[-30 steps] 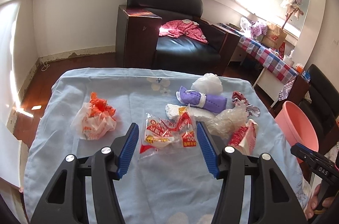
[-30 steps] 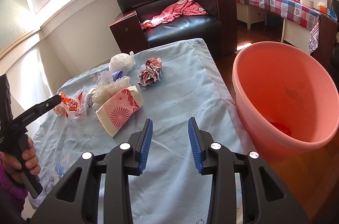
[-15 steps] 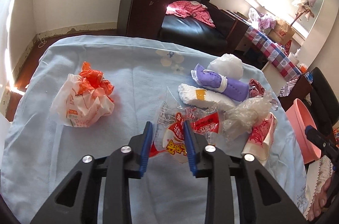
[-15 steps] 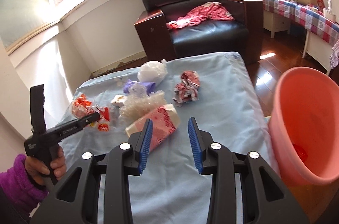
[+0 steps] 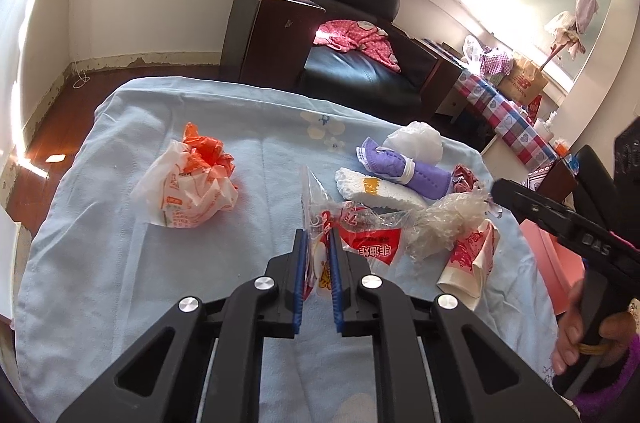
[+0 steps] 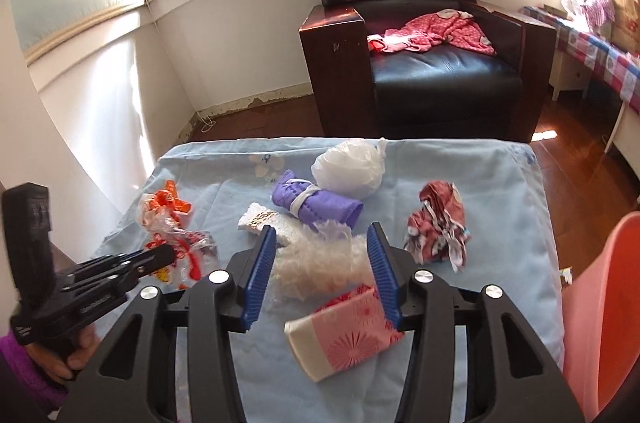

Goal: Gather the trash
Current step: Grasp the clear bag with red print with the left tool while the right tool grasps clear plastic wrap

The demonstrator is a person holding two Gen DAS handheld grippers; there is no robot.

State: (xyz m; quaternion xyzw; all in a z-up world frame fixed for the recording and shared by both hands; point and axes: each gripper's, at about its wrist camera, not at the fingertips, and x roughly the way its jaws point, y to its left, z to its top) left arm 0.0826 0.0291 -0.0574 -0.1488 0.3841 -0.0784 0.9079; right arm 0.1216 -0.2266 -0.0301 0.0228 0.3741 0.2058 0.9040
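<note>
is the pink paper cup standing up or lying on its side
Lying on its side. The pink paper cup rests flattened along the blue tablecloth, its rim facing sideways.

We see two hand-held grippers, each with black arms and blue pads. The left gripper (image 5: 317, 243) angles downward, and its jaws have just been closing; they now stand nearly together, pinching a thin wrapper (image 5: 360, 243) between the pads. In the right wrist view, the hand (image 6: 60, 351) holding it curls around the black handle at the lower left edge (a purple sleeve covers the wrist). The right gripper (image 6: 322, 247) also tilts downward, and its jaws have just been opening; they now stand apart, gripping nothing. In the left wrist view, the other hand (image 5: 580, 335) grasps that gripper's handle at the right edge.
</note>
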